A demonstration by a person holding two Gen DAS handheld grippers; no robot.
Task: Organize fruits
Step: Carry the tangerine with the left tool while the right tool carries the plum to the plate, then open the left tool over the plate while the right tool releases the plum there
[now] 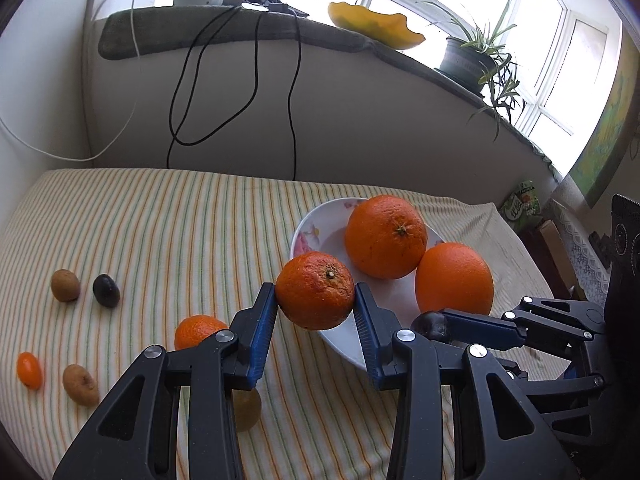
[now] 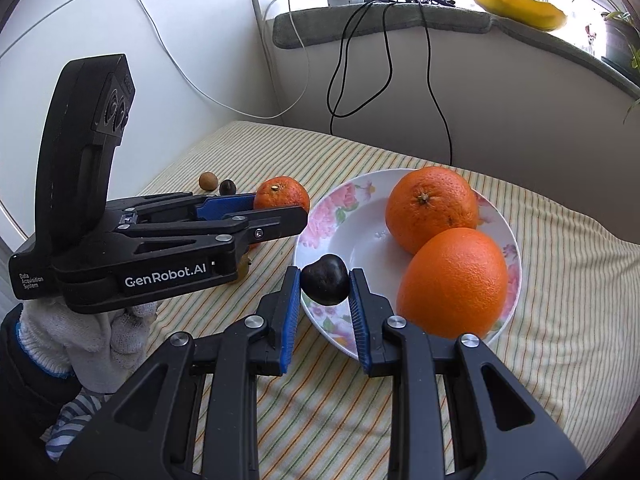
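My left gripper (image 1: pixel 315 294) is shut on a mandarin (image 1: pixel 315 290) and holds it above the near-left rim of the white floral plate (image 1: pixel 320 228). Two big oranges (image 1: pixel 385 236) (image 1: pixel 454 278) lie on the plate. My right gripper (image 2: pixel 324 284) is shut on a dark plum (image 2: pixel 325 279) over the plate's (image 2: pixel 340 220) near-left rim; it also shows in the left wrist view (image 1: pixel 430 324). In the right wrist view the left gripper (image 2: pixel 280 210) holds the mandarin (image 2: pixel 282 196) left of the plate, and the oranges (image 2: pixel 432 208) (image 2: pixel 452 284) sit right.
On the striped cloth (image 1: pixel 160 220) left of the plate lie a brown fruit (image 1: pixel 65 285), a dark plum (image 1: pixel 106 290), a small mandarin (image 1: pixel 198 330), a kumquat (image 1: pixel 29 370), another brown fruit (image 1: pixel 80 385) and a yellowish fruit (image 1: pixel 248 410). Cables (image 1: pixel 188 92) hang from the sill behind.
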